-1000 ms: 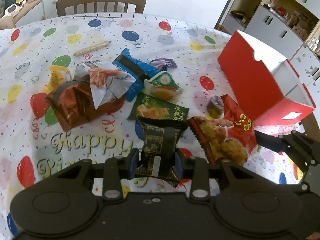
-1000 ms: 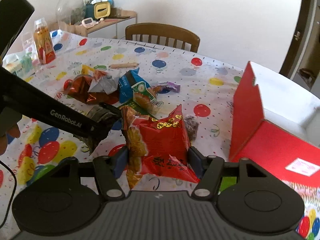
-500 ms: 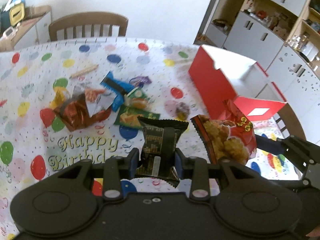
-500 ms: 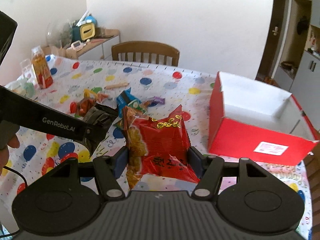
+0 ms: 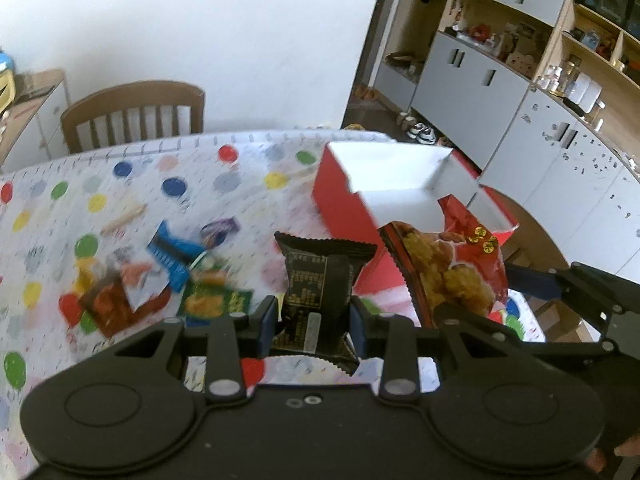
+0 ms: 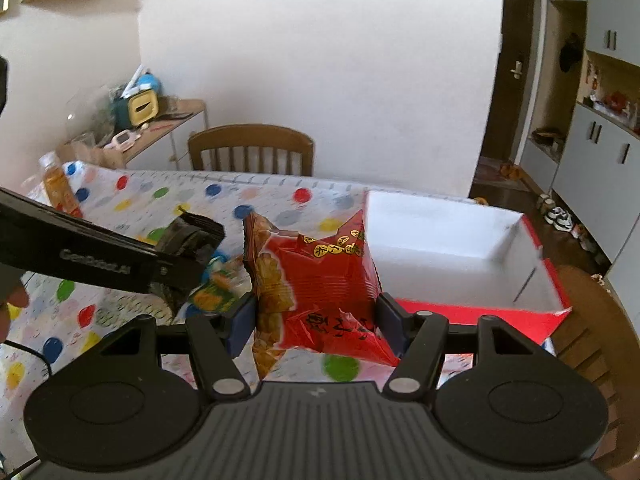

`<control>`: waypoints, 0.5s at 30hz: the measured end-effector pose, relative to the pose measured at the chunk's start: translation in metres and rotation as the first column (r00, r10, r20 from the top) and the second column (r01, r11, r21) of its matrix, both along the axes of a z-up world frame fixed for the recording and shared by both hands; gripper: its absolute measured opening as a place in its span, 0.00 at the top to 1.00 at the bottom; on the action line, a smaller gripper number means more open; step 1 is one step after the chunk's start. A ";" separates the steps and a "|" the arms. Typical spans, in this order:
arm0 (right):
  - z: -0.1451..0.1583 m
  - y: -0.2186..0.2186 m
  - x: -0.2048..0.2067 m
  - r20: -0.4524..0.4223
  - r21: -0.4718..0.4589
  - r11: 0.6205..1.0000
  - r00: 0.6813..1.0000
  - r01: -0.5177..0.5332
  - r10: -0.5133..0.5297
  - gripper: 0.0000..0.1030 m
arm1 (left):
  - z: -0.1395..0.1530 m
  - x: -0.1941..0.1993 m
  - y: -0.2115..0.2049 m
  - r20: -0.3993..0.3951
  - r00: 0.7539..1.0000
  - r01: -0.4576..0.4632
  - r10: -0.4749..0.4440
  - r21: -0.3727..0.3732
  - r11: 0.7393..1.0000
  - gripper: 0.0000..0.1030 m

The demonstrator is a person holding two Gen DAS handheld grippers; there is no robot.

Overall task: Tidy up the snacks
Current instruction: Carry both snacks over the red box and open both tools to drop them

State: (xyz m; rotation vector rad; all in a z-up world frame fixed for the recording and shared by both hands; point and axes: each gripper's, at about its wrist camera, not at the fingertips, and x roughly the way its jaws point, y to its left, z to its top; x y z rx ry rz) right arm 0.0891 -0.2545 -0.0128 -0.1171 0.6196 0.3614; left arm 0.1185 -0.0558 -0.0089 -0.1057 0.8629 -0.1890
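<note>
Both grippers loaded, held up near the red box

The left gripper (image 5: 312, 316) has its jaws closed on a black snack packet (image 5: 320, 280), pinching it across the middle so its crimped top edge stands above the fingers. The right gripper (image 6: 316, 320) has its jaws clamped on a red snack bag (image 6: 324, 292) with gold characters near its top and a picture of fried pieces on its left face; the bag stands upright and puffed between the blue pads (image 6: 240, 324).

In the left wrist view the red snack bag (image 5: 452, 268) hangs just to the right of the black packet, both raised above the surface (image 5: 192, 172). In the right wrist view the left gripper (image 6: 176, 264) reaches in from the left edge, the black packet (image 6: 196, 236) in its tip.

Beyond the two loads sits the red box (image 6: 480, 316), open at the top with a white interior, near the right end of the surface. Seen from the right wrist, the red bag overlaps the box's left wall.

A balloon-print cloth covers the surface. Left of the grippers lies a blurred cluster of snacks: a blue packet (image 5: 172, 252), a green packet (image 5: 212, 300), a brown bag (image 5: 112, 304) and a small purple wrapper (image 5: 220, 228). A pale stick (image 5: 124, 216) lies farther back. A wooden chair (image 6: 252, 152) stands at the far edge, and an orange drink bottle (image 6: 58, 184) sits at the left end.
</note>
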 end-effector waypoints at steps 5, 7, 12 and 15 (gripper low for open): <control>0.009 -0.038 0.028 0.020 -0.001 1.000 0.999 0.025 -0.025 0.38 | 0.011 0.022 -0.031 0.011 1.000 0.008 -0.008 0.005 1.000 0.66; 0.011 -0.054 0.042 0.023 -0.006 0.999 0.999 0.032 -0.032 0.38 | 0.016 0.034 -0.047 0.017 1.000 0.009 -0.009 0.012 1.000 0.66; 0.008 -0.092 0.082 0.012 -0.011 0.999 0.999 0.048 -0.048 0.38 | 0.028 0.065 -0.083 0.038 0.999 0.007 -0.007 0.018 1.000 0.66; 0.001 -0.112 0.106 -0.004 -0.021 0.998 0.998 0.059 -0.059 0.38 | 0.031 0.087 -0.105 0.047 0.999 -0.005 0.004 0.023 1.000 0.66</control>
